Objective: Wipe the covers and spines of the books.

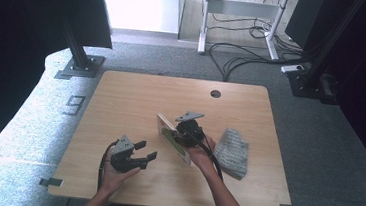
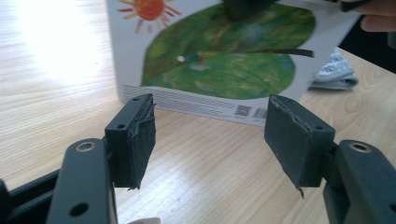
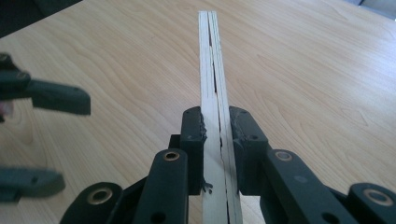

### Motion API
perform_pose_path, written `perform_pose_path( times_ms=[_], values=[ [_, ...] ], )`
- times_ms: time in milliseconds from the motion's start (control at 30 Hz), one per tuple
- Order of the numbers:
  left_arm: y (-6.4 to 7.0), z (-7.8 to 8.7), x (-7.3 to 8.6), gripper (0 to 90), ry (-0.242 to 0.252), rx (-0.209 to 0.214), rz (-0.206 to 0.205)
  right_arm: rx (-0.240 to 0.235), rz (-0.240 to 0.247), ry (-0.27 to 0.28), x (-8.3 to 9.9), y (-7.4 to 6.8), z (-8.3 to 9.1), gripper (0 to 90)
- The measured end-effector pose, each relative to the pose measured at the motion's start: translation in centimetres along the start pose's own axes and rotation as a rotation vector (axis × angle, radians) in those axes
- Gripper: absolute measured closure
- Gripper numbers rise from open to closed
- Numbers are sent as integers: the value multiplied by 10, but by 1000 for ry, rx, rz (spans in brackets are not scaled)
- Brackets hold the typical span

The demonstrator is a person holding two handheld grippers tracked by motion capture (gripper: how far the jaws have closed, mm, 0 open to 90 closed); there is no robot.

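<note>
Book (image 1: 172, 137) standing on edge, I'm clamping it in my right gripper (image 3: 218, 128), left gripper (image 2: 210, 135) gaping just beside it.

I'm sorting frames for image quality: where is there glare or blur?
High view: window blown out white at the top. Left gripper view: glare on the table at upper left; book cover slightly soft. Right gripper view: left gripper blurred at the edge.

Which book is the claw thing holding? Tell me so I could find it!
Look at the middle of the wooden table. The right gripper pinches a thin board book standing on its edge. Unlike the grey cloth beside it, it shows a big green leaf and an orange sun.
</note>
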State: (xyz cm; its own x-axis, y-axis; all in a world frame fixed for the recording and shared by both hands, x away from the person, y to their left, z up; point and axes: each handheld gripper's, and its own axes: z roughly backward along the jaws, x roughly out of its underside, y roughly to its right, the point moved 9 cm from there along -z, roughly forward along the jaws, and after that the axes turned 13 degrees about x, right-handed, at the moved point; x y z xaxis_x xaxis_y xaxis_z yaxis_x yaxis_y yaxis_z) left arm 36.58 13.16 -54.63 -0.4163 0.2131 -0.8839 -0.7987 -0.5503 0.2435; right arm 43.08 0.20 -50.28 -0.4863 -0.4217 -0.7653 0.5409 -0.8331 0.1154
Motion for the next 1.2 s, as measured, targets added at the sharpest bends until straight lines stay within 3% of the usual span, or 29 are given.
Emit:
perform_pose_path(
  times_ms=[467, 800, 1033, 1200],
  values=[
    [-22, 4, -2, 355, 19, -61, -4, -135, 88, 65, 5, -15, 23, 764],
    [-27, 0, -2, 352, 13, -31, -47, -211, 150, 83, 16, -21, 29, 764],
    [-26, -5, -3, 308, 1, 7, -98, -245, 194, 101, 19, -26, 34, 764],
    [-23, -11, -2, 281, -28, 50, -114, -295, 220, 115, 23, -29, 39, 764]
  ],
)
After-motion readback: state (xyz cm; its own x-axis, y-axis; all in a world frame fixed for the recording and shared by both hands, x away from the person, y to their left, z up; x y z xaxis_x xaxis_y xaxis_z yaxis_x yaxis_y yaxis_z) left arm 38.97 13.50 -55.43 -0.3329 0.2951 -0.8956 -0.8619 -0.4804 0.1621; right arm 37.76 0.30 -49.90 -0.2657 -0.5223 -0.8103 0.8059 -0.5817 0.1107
